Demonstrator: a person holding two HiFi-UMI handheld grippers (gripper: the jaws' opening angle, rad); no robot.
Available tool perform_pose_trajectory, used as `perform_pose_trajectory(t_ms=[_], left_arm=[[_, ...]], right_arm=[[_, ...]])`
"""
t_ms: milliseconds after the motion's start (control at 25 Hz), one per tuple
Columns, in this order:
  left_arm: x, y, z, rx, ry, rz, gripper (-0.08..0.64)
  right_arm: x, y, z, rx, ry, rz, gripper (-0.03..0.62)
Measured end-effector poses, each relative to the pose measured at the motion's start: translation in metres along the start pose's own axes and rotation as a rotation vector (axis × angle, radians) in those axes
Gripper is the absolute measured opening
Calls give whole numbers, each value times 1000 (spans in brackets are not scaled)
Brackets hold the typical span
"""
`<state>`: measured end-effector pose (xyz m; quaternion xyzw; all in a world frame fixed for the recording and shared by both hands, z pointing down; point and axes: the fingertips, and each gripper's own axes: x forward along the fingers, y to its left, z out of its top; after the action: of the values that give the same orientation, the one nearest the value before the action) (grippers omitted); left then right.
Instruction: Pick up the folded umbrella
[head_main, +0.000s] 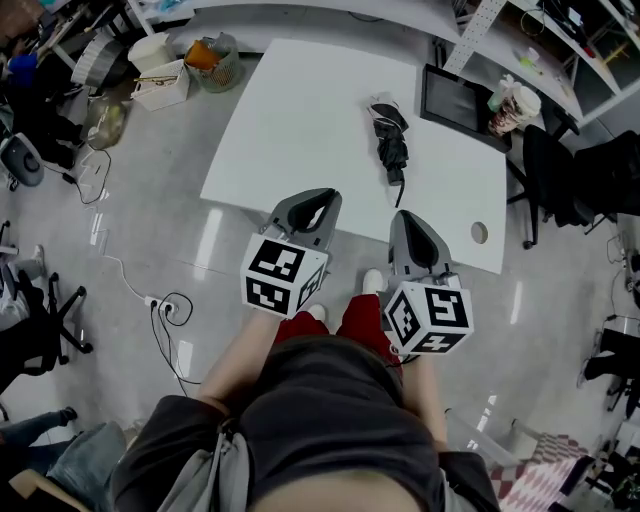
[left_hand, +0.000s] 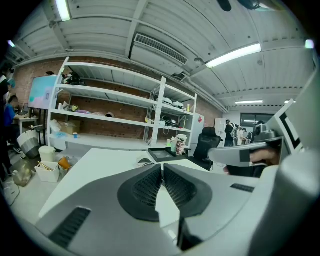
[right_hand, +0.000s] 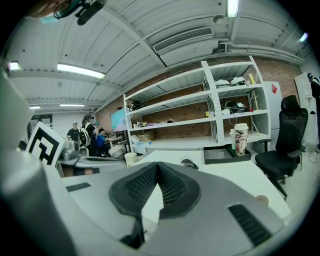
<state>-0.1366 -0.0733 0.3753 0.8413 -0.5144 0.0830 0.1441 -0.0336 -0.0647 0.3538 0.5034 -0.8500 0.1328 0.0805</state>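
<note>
1. L gripper (head_main: 318, 200): over the near edge of the table (head_main: 290, 110), well short of the target. Jaws shut tip to tip, nothing btwn the pads; its own view shows them meeting (left_hand: 162, 166). Needs to open before it can take anything.
2. Folded umbrella (head_main: 391, 145): black, lies flat on the table's right half, long axis running away from the person. Bulkier bunched end is farther away, thinner end nearer. Nothing touches it.
3. Handling (judgement): prob. light, w/ a stiff core under soft, slick fabric. A pinch on loose folds would likely slip or just lift cloth. Best hold is across the mid-body, jaws closing over the short width, firm enough to reach the core. It may roll on the flat top, so come in from above, not from the side.
4. R gripper (head_main: 405, 222): just right of the L one, at the near edge, roughly in line w/ the umbrella but apart from it. Jaws also closed on nothing (right_hand: 156, 166). Closer of the two, so the likelier one to use.
5. Far right: dark tray (head_main: 455, 100) and a cup (head_main: 515, 105), beyond the umbrella and clear of it.
</note>
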Motion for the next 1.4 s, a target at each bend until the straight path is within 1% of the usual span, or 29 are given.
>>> perform_pose_trajectory(t_ms=[280,560,760,1000,1400], left_arm=[[41,6,7,-12,11,48,21],[89,5,19,-33,26,86,55],[120,6,21,-43,42,121,64],[151,4,21,-57,68,157,80],[191,4,16,-83,116,197,118]], right_arm=[[29,-40,12,-3,6,24,18],[58,-87,28,-2,13,57,18],[80,-117,33,4,24,84,18],[100,-147,39,-1,34,120,18],[119,-182,35,-5,68,158,18]])
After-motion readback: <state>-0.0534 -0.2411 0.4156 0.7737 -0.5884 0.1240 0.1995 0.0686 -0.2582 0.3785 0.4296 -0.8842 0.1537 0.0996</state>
